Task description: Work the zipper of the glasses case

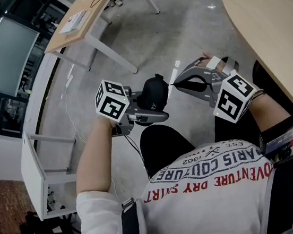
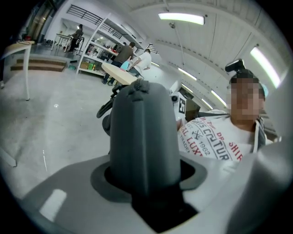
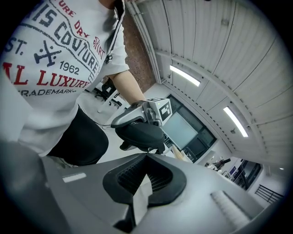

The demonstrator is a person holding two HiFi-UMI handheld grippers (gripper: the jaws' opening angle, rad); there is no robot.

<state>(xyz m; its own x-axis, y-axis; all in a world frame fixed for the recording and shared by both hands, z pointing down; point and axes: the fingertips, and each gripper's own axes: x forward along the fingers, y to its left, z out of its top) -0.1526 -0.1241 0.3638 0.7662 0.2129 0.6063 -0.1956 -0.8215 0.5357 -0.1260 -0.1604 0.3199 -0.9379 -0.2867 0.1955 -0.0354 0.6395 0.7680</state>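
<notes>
A black zipped glasses case [image 1: 153,93] is held in the air above the person's lap. My left gripper [image 1: 156,111] is shut on it from below; in the left gripper view the case [image 2: 144,132] stands upright between the jaws and fills the middle. From the right, my right gripper [image 1: 173,85] points at the case's end with its jaws shut. In the right gripper view the closed tips [image 3: 147,155] meet right under the case [image 3: 139,133], pinching a small dark zipper pull [image 3: 160,148] that is mostly hidden.
The person's black-trousered knee [image 1: 163,143] lies just below the case. A wooden desk [image 1: 82,18] stands at the far left, a round table [image 1: 261,13] at the right, a white shelf frame [image 1: 36,176] at the left. People and shelves [image 2: 123,52] are far behind.
</notes>
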